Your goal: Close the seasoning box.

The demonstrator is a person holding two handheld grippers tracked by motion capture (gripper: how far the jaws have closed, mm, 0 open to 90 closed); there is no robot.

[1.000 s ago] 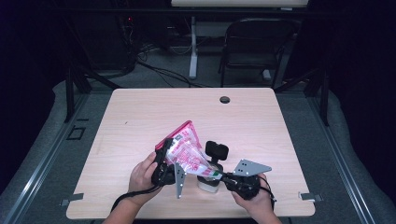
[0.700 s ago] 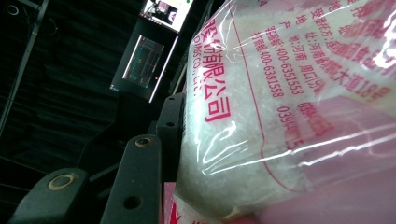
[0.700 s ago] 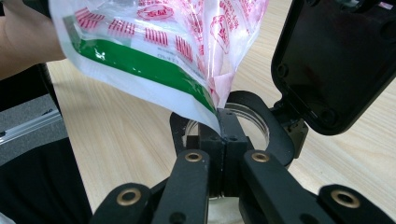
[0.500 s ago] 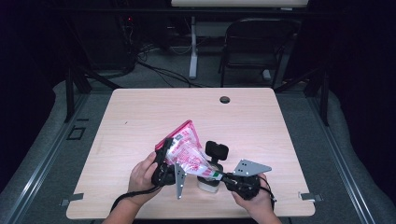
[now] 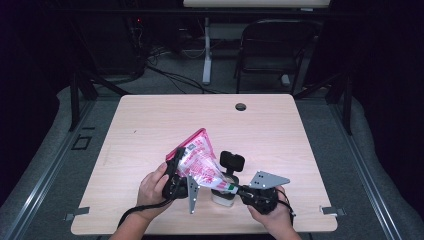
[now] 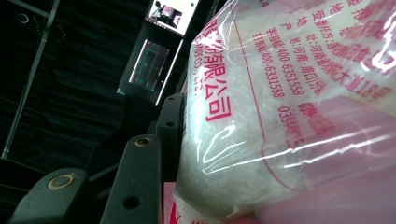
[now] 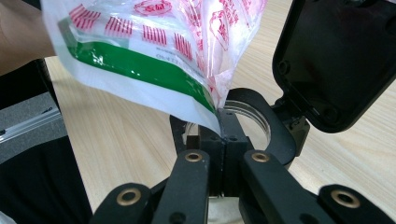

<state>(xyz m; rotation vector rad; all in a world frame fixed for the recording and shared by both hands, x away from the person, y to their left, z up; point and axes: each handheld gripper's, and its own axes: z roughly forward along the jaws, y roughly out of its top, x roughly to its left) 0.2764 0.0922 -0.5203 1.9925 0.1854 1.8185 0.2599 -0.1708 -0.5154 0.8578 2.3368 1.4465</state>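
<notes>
A clear and pink bag of white granules (image 5: 197, 162) hangs tilted above the table's front. My left gripper (image 5: 176, 169) is shut on its upper left side; in the left gripper view the bag (image 6: 289, 107) presses against one black finger (image 6: 140, 186) and hides the other. My right gripper (image 7: 219, 122) is shut on the bag's lower corner (image 7: 205, 105), beside the green stripe; in the high view this gripper (image 5: 231, 188) is just right of the bag. Right under that corner stands a clear jar (image 7: 254, 119) with its black flip lid (image 7: 336, 60) open; the jar (image 5: 222, 198) and lid (image 5: 232, 161) are also in the high view.
The wooden table (image 5: 300, 145) has a round cable hole (image 5: 241, 106) near its far edge. A black chair (image 5: 280, 50) and a desk leg stand behind the table. The person's hands (image 5: 150, 187) come in over the front edge.
</notes>
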